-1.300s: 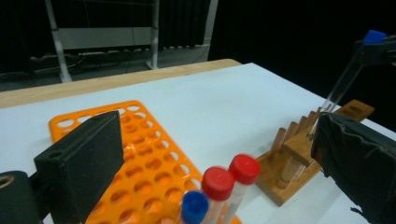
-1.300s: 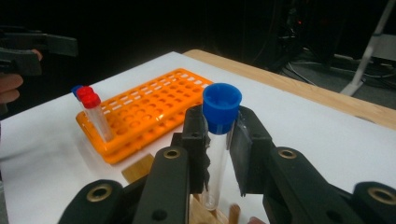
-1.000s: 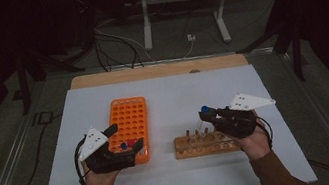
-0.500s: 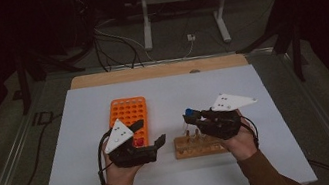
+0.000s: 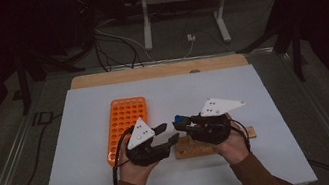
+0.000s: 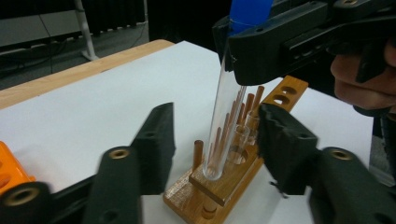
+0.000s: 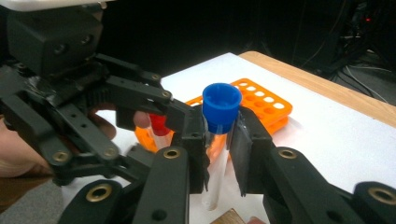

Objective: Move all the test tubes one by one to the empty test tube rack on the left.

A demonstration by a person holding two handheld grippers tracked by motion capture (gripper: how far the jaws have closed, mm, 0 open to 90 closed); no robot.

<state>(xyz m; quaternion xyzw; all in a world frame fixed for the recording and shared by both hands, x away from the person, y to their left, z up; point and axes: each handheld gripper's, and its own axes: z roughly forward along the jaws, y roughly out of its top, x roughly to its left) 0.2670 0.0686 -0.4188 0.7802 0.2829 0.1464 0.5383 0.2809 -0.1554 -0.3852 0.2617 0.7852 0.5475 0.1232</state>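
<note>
Your right hand-held gripper (image 5: 181,125) is clamped on a clear test tube with a blue cap (image 7: 221,108); both jaws press the tube just under the cap. In the left gripper view that blue-capped test tube (image 6: 227,112) stands tilted, its bottom end at the first hole of the wooden tube rack (image 6: 224,179); you can't tell if it touches the wood or sits just above it. The rack lies on the white bench (image 5: 202,86), near its front edge, between your two hands; its wooden pegs stick up behind the tube.

Your left hand-held gripper (image 5: 172,134) is open, jaws spread wide, one on each side of the tube and the rack end, touching neither. In the right gripper view a red-capped tube (image 7: 159,126) shows just behind the left gripper's jaw; what holds it is hidden.

The orange tube rack (image 5: 126,124) lies flat on the bench to the left of the wooden rack, just beside your left hand (image 5: 135,171). Your right hand (image 5: 232,144) sits over the right part of the wooden rack in the high view.
</note>
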